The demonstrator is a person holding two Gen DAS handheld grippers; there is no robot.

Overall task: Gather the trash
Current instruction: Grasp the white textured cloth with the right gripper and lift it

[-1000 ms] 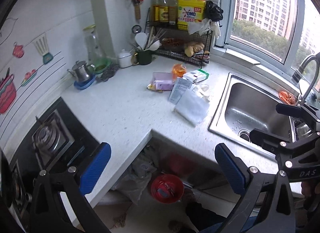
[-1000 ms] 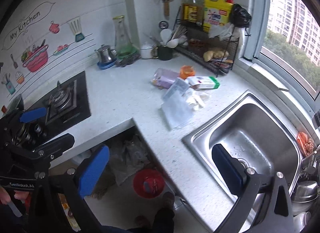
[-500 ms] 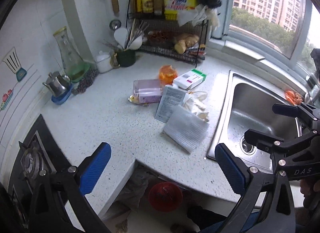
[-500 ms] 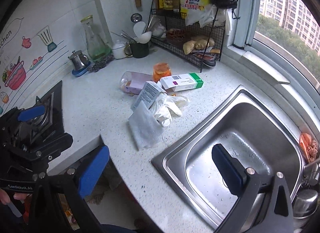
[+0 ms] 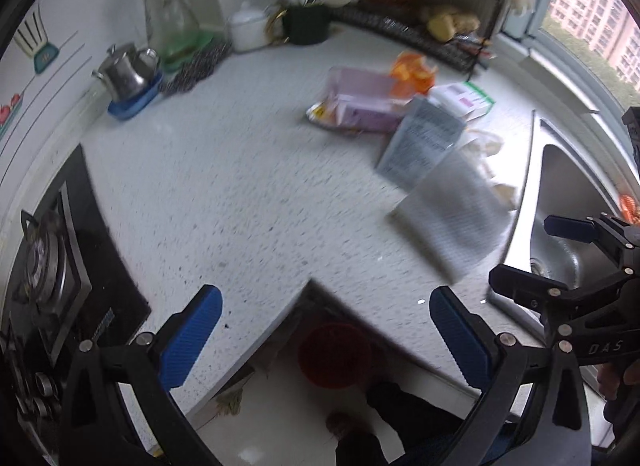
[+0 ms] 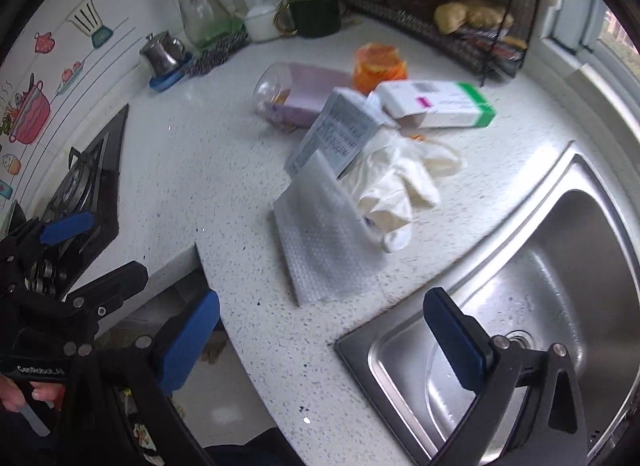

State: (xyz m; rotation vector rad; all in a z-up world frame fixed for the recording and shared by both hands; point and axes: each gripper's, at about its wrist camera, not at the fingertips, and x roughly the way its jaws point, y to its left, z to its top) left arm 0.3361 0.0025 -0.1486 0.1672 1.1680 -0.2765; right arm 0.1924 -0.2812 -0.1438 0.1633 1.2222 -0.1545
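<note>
A heap of trash lies on the white speckled counter (image 5: pixel 224 193). Nearest is a bubble-wrap sheet (image 6: pixel 324 238) (image 5: pixel 452 221). A grey printed packet (image 6: pixel 334 133) (image 5: pixel 420 141) leans behind it, beside crumpled white gloves (image 6: pixel 396 185). Further back lie a purple-labelled clear bottle (image 6: pixel 300 95) (image 5: pixel 360 105), an orange wrapper (image 6: pixel 378 65) (image 5: pixel 412 69) and a white box with a green end (image 6: pixel 436 103) (image 5: pixel 464 99). My left gripper (image 5: pixel 326 332) is open over the counter's inner corner. My right gripper (image 6: pixel 320 340) is open, just short of the bubble wrap.
A steel sink (image 6: pixel 540 306) lies right of the trash. A gas hob (image 5: pixel 48 266) sits at the left. A red bin (image 5: pixel 334 354) stands on the floor below the counter corner. A kettle (image 5: pixel 128 73), glass carafe (image 6: pixel 196 9) and wire rack (image 6: pixel 460 13) line the back wall.
Both grippers have moved forward and down toward the counter, so the trash heap looks larger and closer. Both stay open. Nothing on the counter has shifted.
</note>
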